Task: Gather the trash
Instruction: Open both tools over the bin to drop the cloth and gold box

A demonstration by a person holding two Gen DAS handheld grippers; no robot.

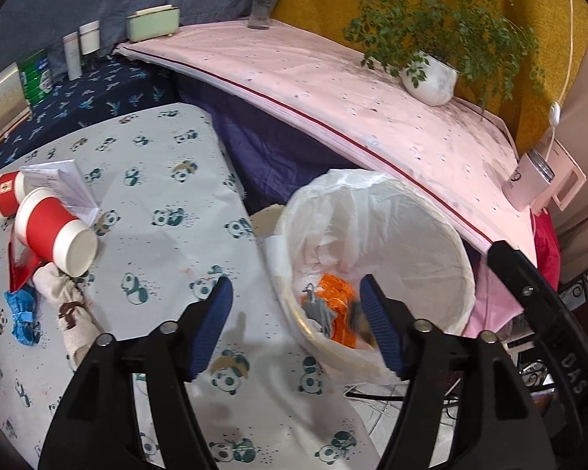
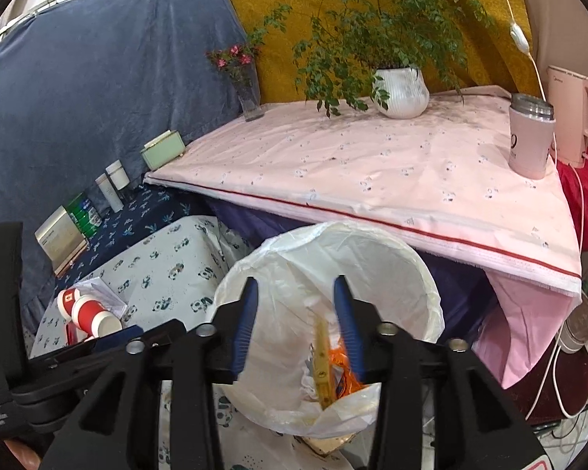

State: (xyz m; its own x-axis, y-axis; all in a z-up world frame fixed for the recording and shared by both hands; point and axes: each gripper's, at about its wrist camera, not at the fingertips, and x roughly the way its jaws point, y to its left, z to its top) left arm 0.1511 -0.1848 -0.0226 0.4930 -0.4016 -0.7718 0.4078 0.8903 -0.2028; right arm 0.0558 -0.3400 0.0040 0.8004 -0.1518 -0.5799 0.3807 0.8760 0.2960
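While over the lined bin (image 2: pixel 419 274), left claw (image 1: pixel 296 319) and right claw (image 2: pixel 296 319) both released, empty.

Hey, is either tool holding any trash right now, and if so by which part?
Nothing is held. The left tool and the right tool both stand open over the lined bin.

Two red-and-white paper cups (image 1: pixel 53 231) lie on their sides on the panda-print cloth, far left of the left claw. One folded white leaflet (image 1: pixel 64 188) sits just behind them. One blue crumpled wrapper (image 1: pixel 21 313) and one beige cloth scrap (image 1: pixel 72 313) lie left of that claw's left finger. One lined waste bin (image 2: pixel 423 274) stands below the right claw, holding one orange wrapper (image 1: pixel 333 286). Beyond the bin: one potted plant (image 2: pixel 401 92), one flower vase (image 2: pixel 251 98), one pink tumbler (image 2: pixel 529 137), one kettle (image 2: pixel 576 113).
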